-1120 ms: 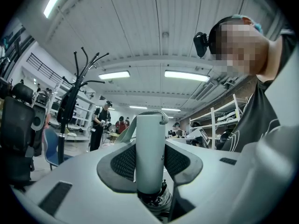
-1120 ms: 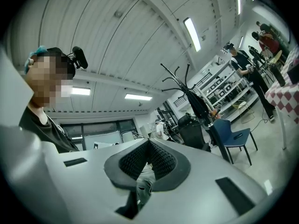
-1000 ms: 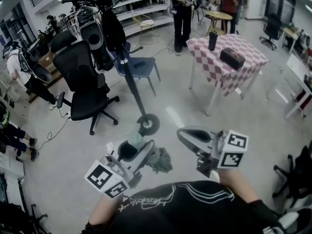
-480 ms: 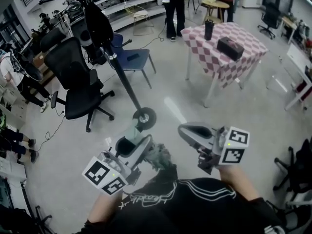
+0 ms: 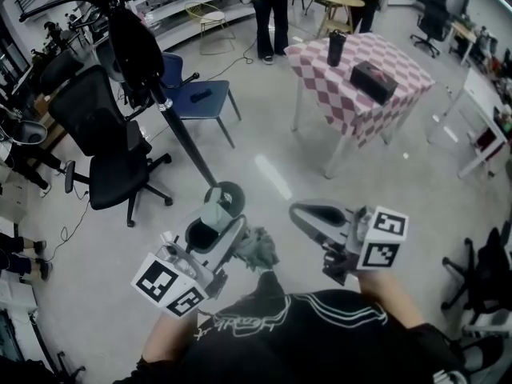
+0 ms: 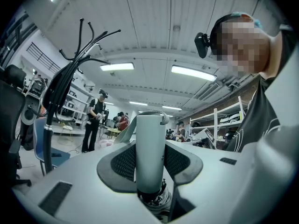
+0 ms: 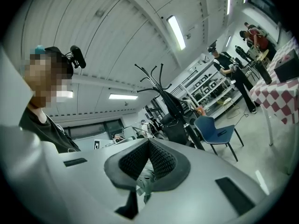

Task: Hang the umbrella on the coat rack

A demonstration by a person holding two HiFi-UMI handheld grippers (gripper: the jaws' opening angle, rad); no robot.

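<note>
A folded pale green umbrella is in my left gripper (image 5: 213, 230), which is shut on its cylindrical handle (image 5: 217, 215); the crumpled canopy (image 5: 258, 247) hangs to the right of the jaws. In the left gripper view the handle (image 6: 150, 153) stands upright between the two pads, with a strap looped at its top. The black coat rack (image 5: 178, 132) rises from its round base (image 5: 226, 198) just beyond that gripper, and a dark garment (image 5: 136, 45) hangs on it. Its hooks (image 6: 83, 41) show up high. My right gripper (image 5: 309, 214) is beside the umbrella, jaws together and empty.
A black office chair (image 5: 100, 141) and a blue chair (image 5: 192, 94) stand left of the rack. A table with a checked cloth (image 5: 344, 94) carries a black bottle (image 5: 336, 47) and a black box (image 5: 373, 81). People stand at the back (image 5: 270, 6) near shelving.
Both grippers and the umbrella have moved forward over the floor, so the rack's base now lies close in front of the left gripper. Neither grip has changed.
</note>
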